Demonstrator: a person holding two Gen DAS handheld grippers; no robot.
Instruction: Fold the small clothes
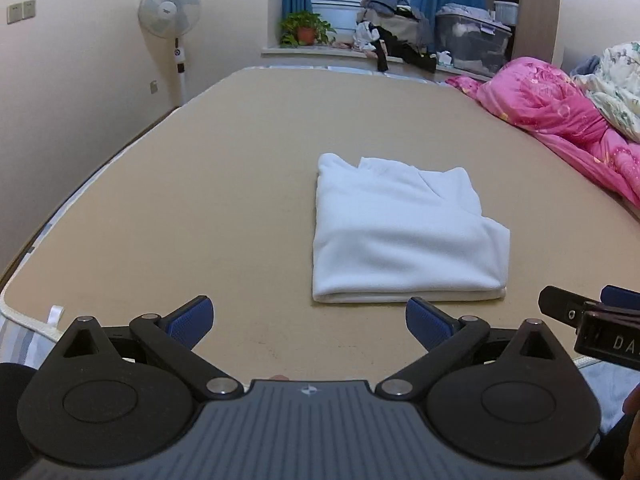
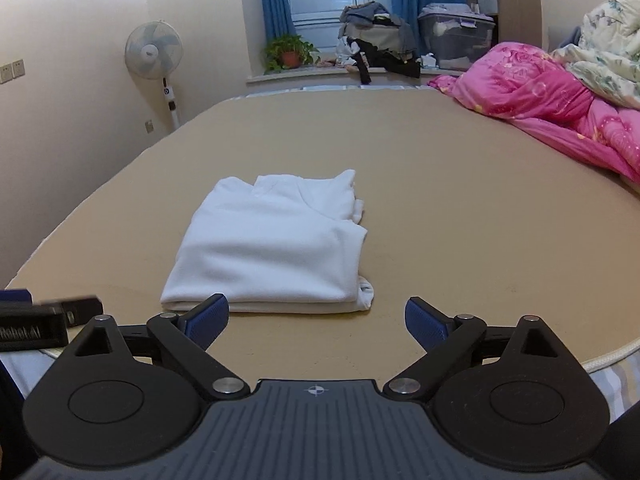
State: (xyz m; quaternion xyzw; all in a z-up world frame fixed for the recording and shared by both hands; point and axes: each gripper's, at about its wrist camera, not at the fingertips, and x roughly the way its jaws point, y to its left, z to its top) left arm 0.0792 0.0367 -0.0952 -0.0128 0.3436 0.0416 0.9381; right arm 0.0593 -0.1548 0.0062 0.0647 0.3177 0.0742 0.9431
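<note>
A white garment (image 1: 404, 232) lies folded into a neat rectangle on the tan bed surface (image 1: 200, 208). It also shows in the right wrist view (image 2: 276, 244). My left gripper (image 1: 308, 320) is open and empty, just in front of the garment's near edge and a little to its left. My right gripper (image 2: 316, 320) is open and empty, in front of the garment's near right corner. Neither gripper touches the cloth. The right gripper also shows at the right edge of the left wrist view (image 1: 592, 320). The left gripper also shows at the left edge of the right wrist view (image 2: 44, 316).
A pink quilt (image 1: 560, 120) and a floral quilt (image 1: 616, 80) are piled along the bed's right side. A standing fan (image 1: 170, 12) is by the left wall. A potted plant (image 1: 306, 28), clothes and a storage box (image 1: 472, 40) sit on the window ledge.
</note>
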